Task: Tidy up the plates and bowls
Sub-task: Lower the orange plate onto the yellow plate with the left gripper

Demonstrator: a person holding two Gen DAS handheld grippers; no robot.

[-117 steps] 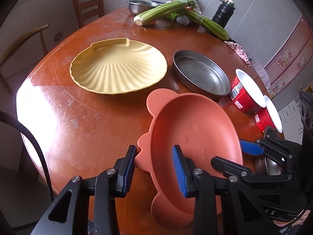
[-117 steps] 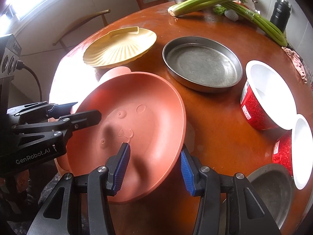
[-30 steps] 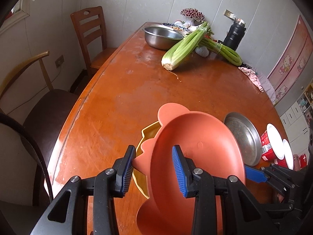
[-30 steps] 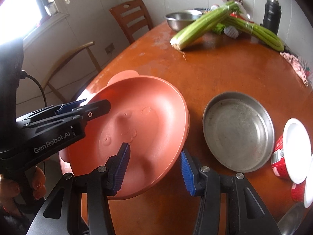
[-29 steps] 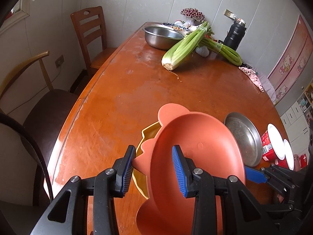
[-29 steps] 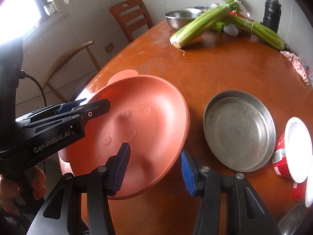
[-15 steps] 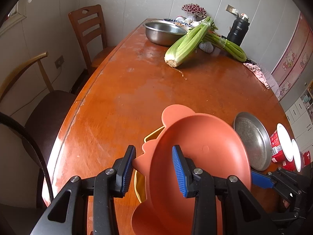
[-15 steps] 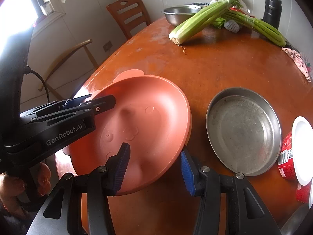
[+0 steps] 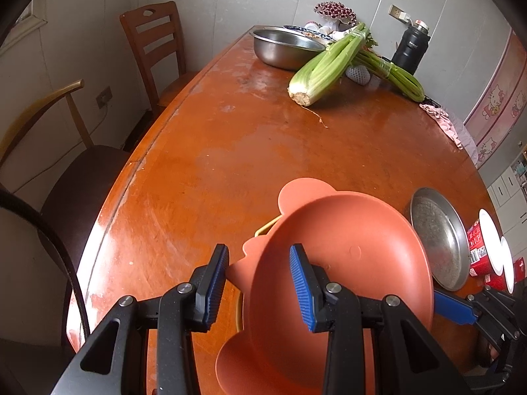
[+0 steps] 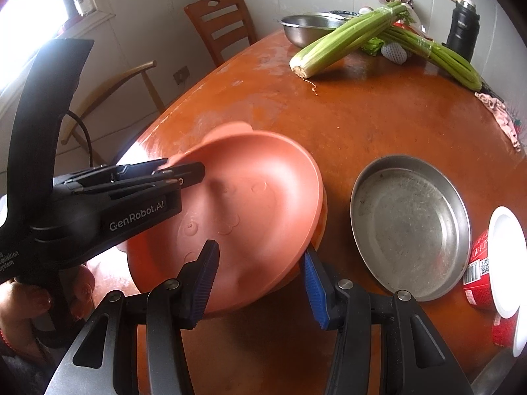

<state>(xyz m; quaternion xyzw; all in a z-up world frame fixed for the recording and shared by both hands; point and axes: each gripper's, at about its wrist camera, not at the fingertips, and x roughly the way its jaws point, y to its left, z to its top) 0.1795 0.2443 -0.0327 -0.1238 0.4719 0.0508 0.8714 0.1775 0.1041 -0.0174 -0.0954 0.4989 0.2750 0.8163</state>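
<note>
A salmon-pink animal-shaped plate (image 9: 346, 263) (image 10: 250, 197) is held tilted between both grippers, low over the table. My left gripper (image 9: 258, 273) is shut on its left rim beside an ear tab, one pad inside the dish. My right gripper (image 10: 260, 276) is shut on the near right rim. Each gripper shows in the other's view: the left gripper (image 10: 178, 174) and the right gripper (image 9: 454, 306). Only a sliver of the yellow shell plate (image 9: 263, 228) shows from under the pink plate. I cannot tell whether the two plates touch.
A round metal pan (image 9: 438, 240) (image 10: 408, 223) lies just right of the plates, with red instant-noodle cups (image 9: 484, 247) (image 10: 487, 263) beyond it. Celery (image 9: 329, 65), a steel bowl (image 9: 283, 46) and a black flask (image 9: 410, 49) sit at the far end. Chairs (image 9: 154, 49) stand along the table's left edge.
Both grippers have carried the pink plate a little forward and down over the yellow plate, which is now more covered. Both grips are unchanged.
</note>
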